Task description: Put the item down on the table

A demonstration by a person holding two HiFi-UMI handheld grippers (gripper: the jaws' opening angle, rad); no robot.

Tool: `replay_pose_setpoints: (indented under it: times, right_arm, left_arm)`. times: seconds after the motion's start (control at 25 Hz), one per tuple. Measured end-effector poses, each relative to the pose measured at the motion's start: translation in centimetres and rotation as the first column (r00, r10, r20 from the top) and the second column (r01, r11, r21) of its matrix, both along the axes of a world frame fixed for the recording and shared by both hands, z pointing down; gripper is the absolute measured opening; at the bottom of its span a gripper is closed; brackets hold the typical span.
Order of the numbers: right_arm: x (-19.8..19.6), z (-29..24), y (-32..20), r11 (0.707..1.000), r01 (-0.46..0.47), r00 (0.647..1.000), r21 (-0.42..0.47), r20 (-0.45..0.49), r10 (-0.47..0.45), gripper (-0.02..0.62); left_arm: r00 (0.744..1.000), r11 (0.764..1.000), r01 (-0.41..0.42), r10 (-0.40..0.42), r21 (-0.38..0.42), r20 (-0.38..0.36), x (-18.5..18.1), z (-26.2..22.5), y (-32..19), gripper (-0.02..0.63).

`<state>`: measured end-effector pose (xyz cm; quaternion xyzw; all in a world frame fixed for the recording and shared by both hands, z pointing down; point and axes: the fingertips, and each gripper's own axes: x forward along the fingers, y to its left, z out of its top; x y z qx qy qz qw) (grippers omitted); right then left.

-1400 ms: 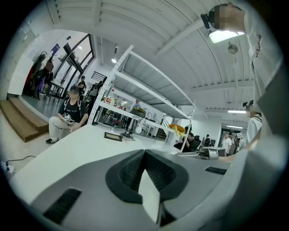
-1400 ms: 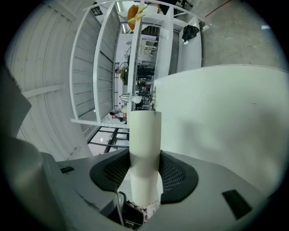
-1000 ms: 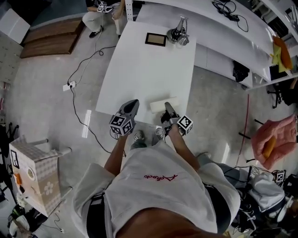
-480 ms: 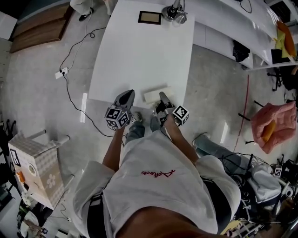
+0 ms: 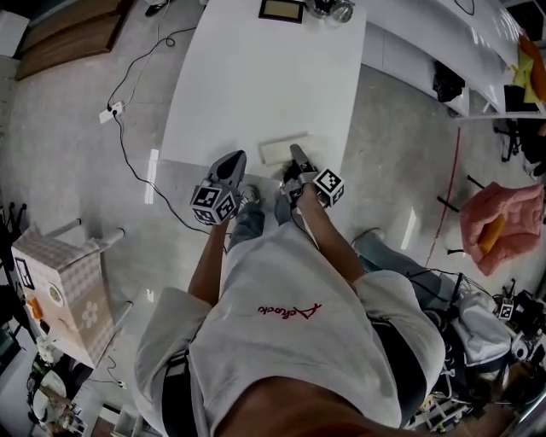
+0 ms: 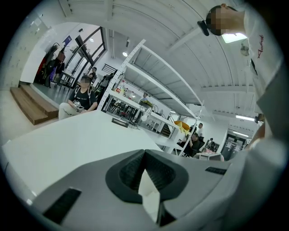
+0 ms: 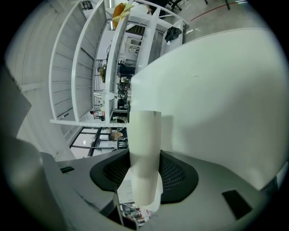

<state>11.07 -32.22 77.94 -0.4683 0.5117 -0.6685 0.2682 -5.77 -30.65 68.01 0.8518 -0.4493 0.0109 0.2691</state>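
Observation:
A cream, oblong item (image 5: 284,148) is at the near edge of the white table (image 5: 256,77); whether it rests on the top I cannot tell. My right gripper (image 5: 296,162) comes at it from the near side and is shut on its end. In the right gripper view the item (image 7: 144,135) runs out as a pale roll from between the dark pads (image 7: 176,173), over the table (image 7: 216,103). My left gripper (image 5: 232,164) hovers to the left of the item, apart from it. Its jaws meet at the tips (image 6: 144,154) with nothing between them.
A dark framed tablet (image 5: 281,9) and a metal object (image 5: 333,8) stand at the table's far end. Cables and a power strip (image 5: 108,114) lie on the floor to the left. A patterned box (image 5: 60,282) is at left, a pink bundle (image 5: 499,226) at right. A person sits beyond the table (image 6: 81,97).
The head view has tilted, so the table and both grippers sit higher in the picture. The right gripper keeps its hold on the item; the left stays beside it.

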Motion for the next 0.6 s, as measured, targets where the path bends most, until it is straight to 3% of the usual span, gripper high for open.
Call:
replay_pose_setpoints:
  times: [0.4, 0.6]
  right_arm:
    - [-1.6, 0.7, -4.1, 0.999, 0.009, 1.0, -0.038, -0.027, -0.01, 0.192]
    - [-1.5, 1.1, -4.8, 0.992, -0.063, 0.998, -0.109, -0.018, 0.061, 0.175]
  left_arm:
    - [1.0, 1.0, 0.023, -0.023, -0.011, -0.004, -0.3, 0.3, 0.9, 0.02]
    - [1.0, 1.0, 0.029, -0.03, -0.006, -0.009, -0.5, -0.1, 1.1, 0.018]
